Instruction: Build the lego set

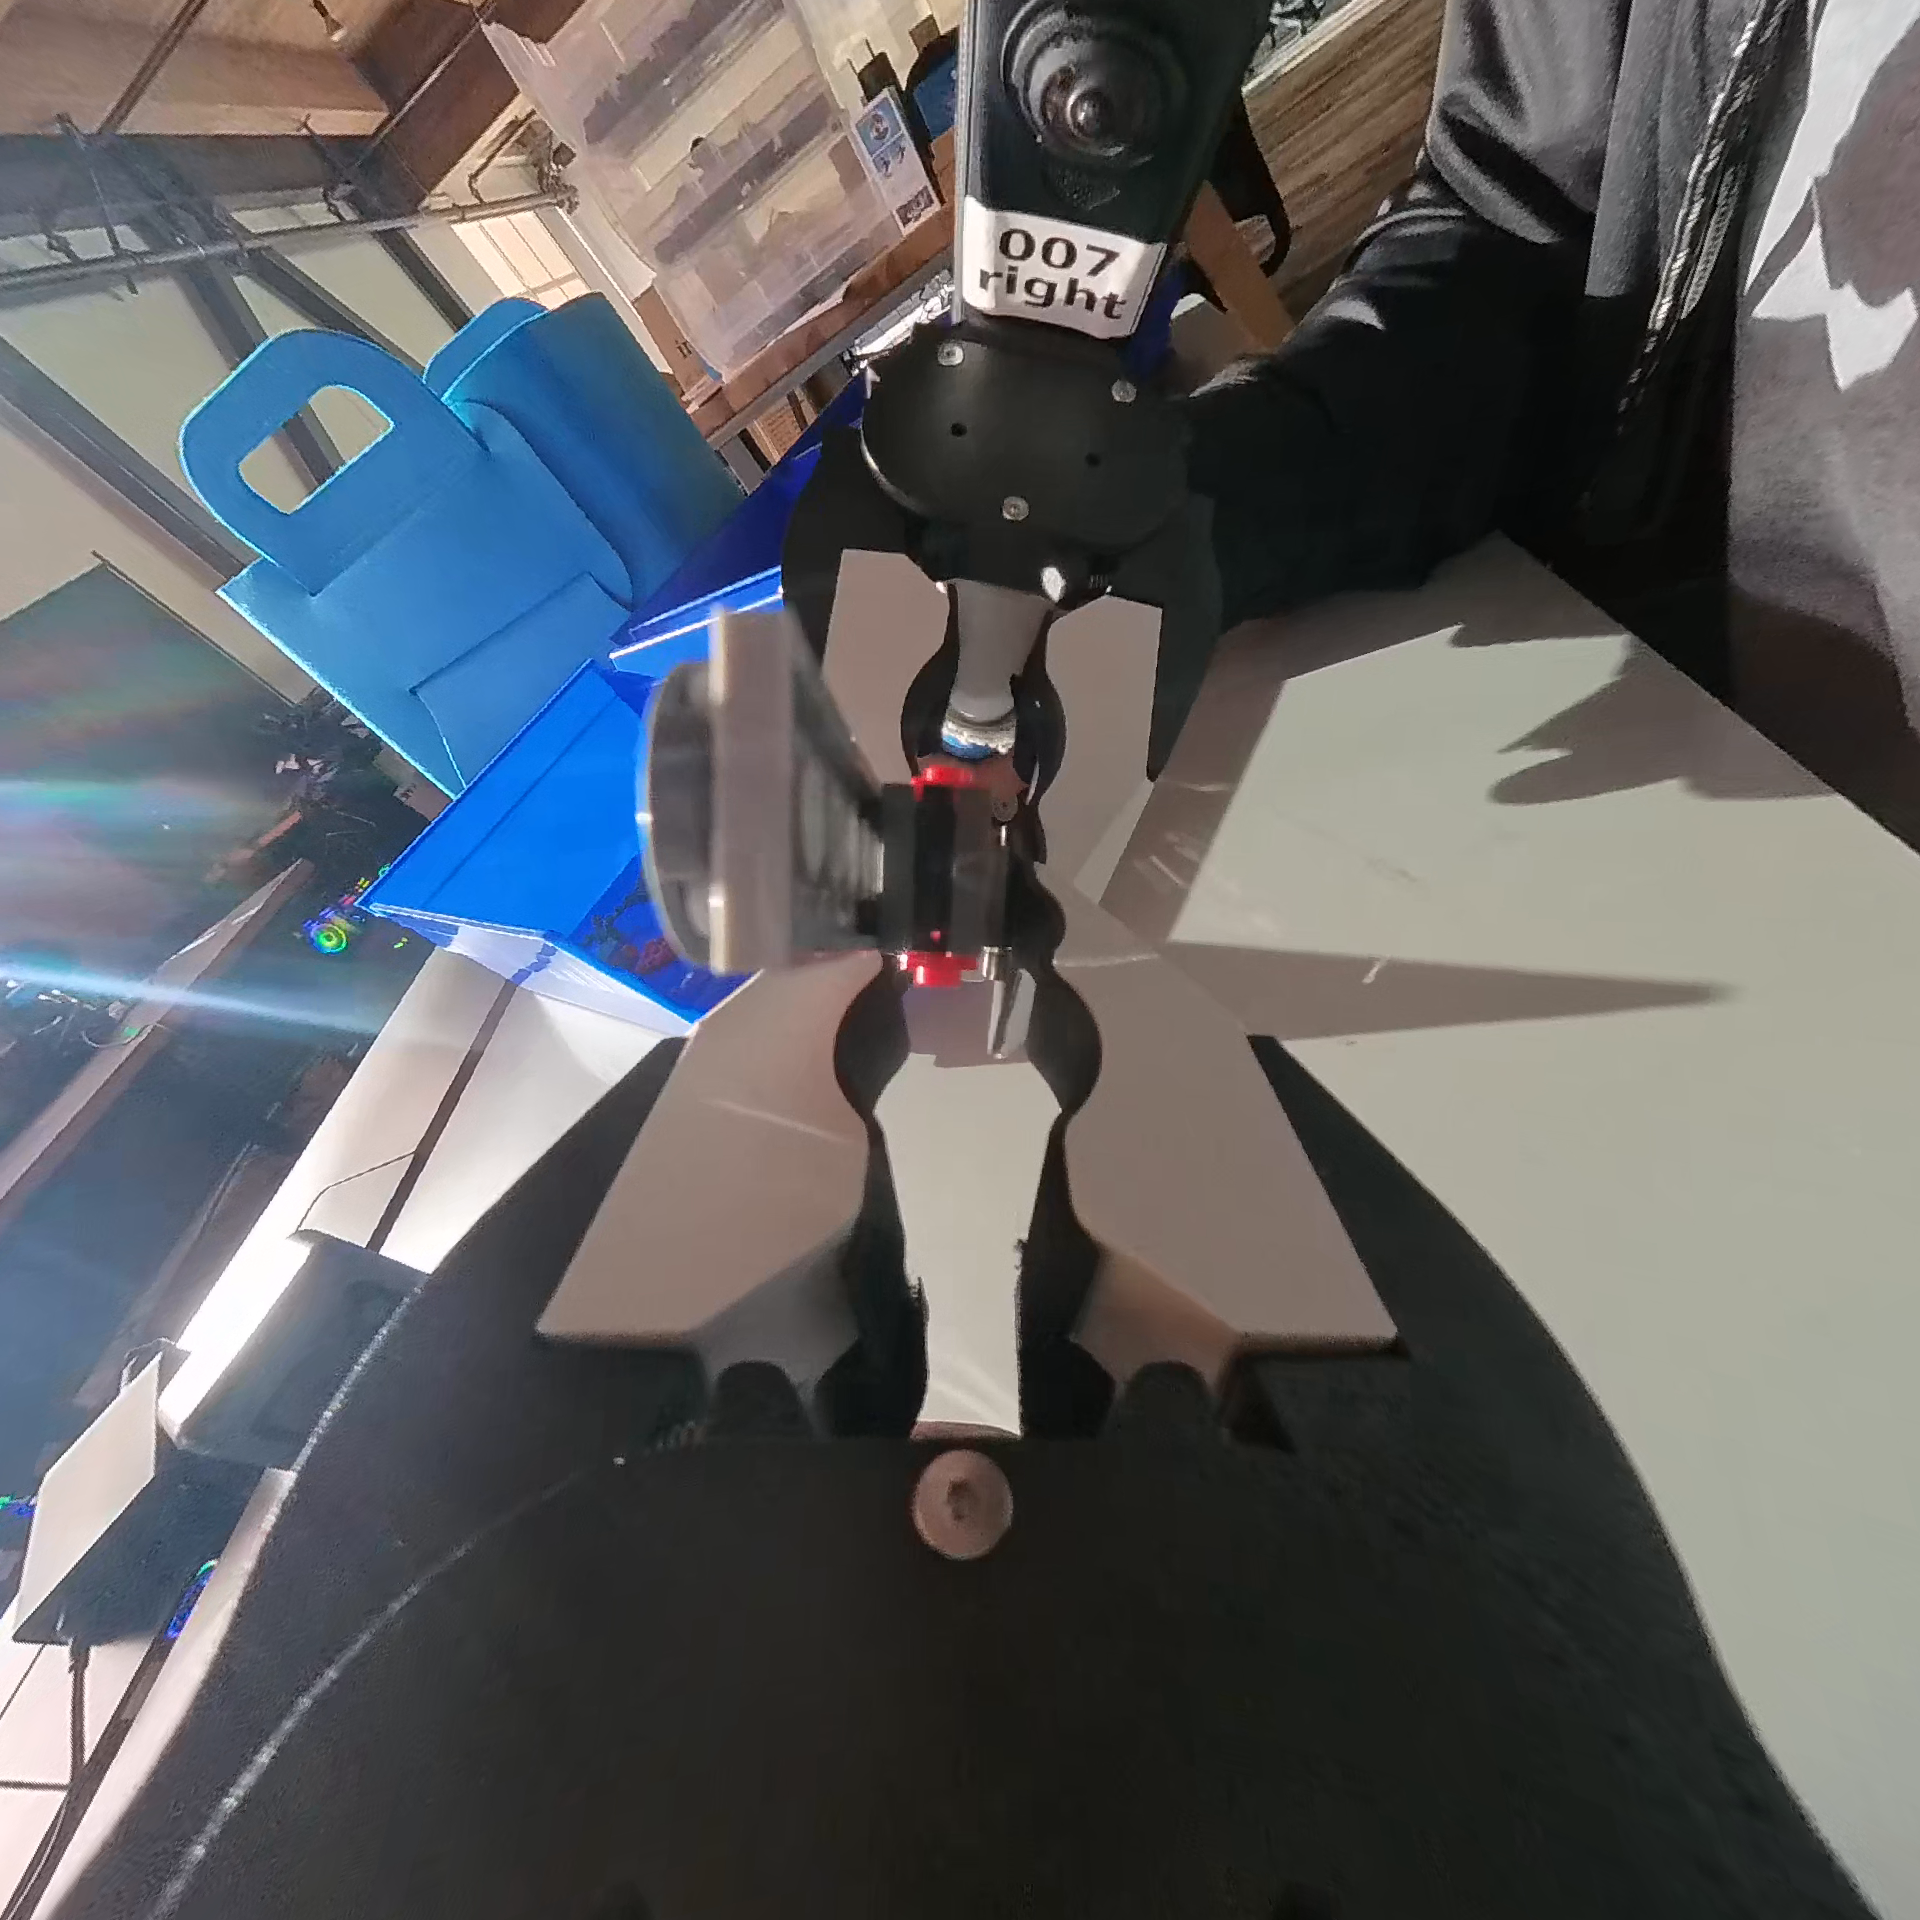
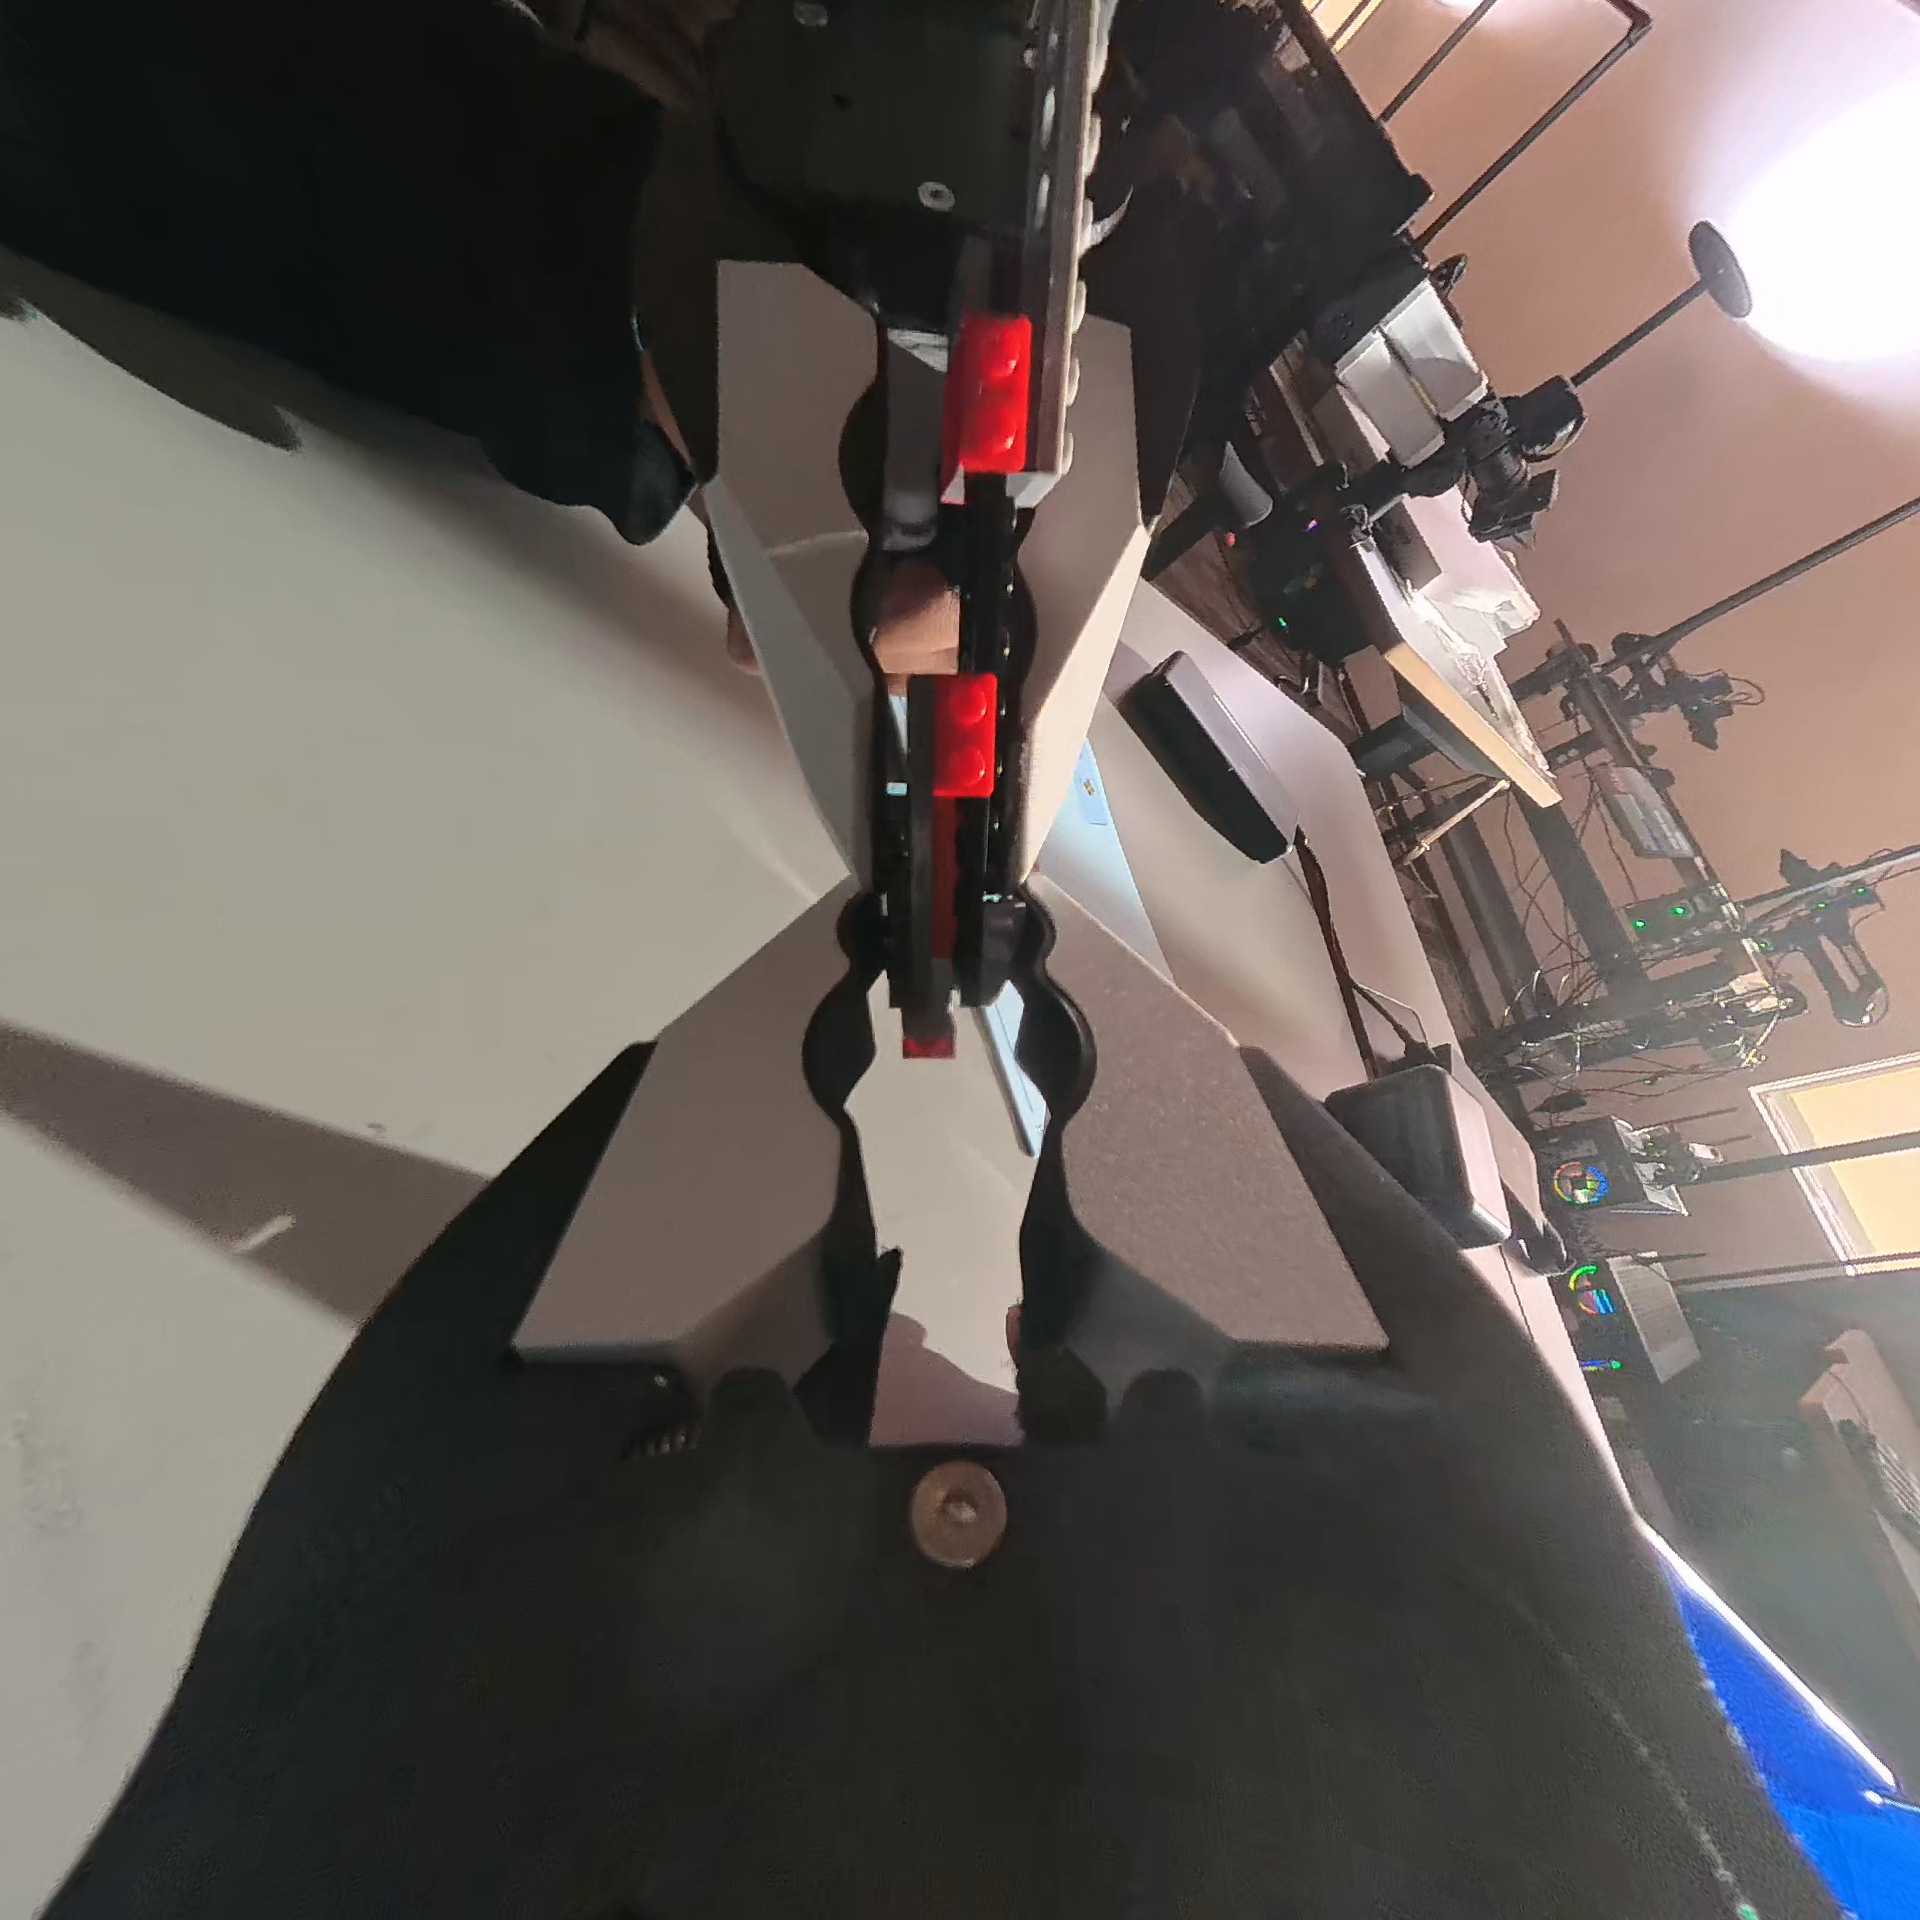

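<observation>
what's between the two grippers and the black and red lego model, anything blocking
Nothing visible. The black and red lego assembly is already pinched from opposite ends by the left gripper and the right gripper, held above the white table.

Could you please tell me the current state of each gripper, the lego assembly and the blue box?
left gripper: shut on the lego assembly.
right gripper: shut on the same assembly, facing the left one.
lego assembly: partly built, held off the white table between both grippers.
blue box: open, resting on the table.
</observation>
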Motion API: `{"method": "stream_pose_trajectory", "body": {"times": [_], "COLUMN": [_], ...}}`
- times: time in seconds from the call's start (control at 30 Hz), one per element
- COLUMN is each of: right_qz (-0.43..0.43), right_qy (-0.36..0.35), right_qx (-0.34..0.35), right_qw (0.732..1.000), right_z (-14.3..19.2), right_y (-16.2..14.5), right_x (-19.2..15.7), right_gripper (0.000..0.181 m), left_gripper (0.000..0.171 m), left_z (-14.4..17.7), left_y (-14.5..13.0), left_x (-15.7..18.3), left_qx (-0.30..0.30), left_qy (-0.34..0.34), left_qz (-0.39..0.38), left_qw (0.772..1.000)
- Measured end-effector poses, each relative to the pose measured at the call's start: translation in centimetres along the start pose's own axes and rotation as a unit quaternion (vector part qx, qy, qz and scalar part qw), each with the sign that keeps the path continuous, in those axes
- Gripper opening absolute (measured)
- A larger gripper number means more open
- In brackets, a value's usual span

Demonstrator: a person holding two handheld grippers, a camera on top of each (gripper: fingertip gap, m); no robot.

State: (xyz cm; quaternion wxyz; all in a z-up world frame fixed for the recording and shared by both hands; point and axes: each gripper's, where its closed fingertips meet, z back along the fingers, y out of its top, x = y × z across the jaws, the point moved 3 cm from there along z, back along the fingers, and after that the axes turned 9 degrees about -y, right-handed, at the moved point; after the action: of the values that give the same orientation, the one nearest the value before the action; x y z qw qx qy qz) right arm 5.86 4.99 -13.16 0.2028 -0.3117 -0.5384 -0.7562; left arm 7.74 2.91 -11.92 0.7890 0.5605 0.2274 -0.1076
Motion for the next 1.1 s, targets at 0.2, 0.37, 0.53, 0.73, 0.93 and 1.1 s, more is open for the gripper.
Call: {"method": "stream_pose_trajectory", "body": {"times": [0.2, 0.37, 0.53, 0.73, 0.93, 1.1], "right_qz": [0.01, 0.023, 0.068, 0.205, 0.283, 0.309], "right_qy": [-0.063, -0.139, -0.228, -0.317, -0.34, -0.352], "right_qx": [0.01, 0.013, -0.016, -0.073, -0.082, -0.074], "right_qw": [0.998, 0.99, 0.971, 0.923, 0.893, 0.881], "right_z": [-0.1, 0.4, 1.0, 0.7, -0.3, -0.6], "right_y": [0.3, 0.3, -0.4, -1.2, -0.6, 0.4], "right_x": [1.3, 3.4, 5.4, 6.0, 4.7, 3.7], "right_gripper": [0.025, 0.025, 0.024, 0.025, 0.024, 0.025], "left_gripper": [0.02, 0.039, 0.059, 0.06, 0.051, 0.034], "left_z": [0.3, 0.4, 0.9, 1.6, 1.1, 2.0], "left_y": [0.2, -0.5, -0.8, 0.5, 0.6, 0.4], "left_x": [-0.9, -1.6, -2.7, -3.3, -1.3, -1.1], "left_qx": [0.039, 0.041, 0.082, 0.339, 0.417, 0.421], "left_qy": [0.026, 0.043, 0.059, 0.102, 0.166, 0.232], "left_qz": [0.026, 0.07, 0.206, 0.576, 0.673, 0.675], "left_qw": [0.999, 0.996, 0.973, 0.737, 0.588, 0.559]}}
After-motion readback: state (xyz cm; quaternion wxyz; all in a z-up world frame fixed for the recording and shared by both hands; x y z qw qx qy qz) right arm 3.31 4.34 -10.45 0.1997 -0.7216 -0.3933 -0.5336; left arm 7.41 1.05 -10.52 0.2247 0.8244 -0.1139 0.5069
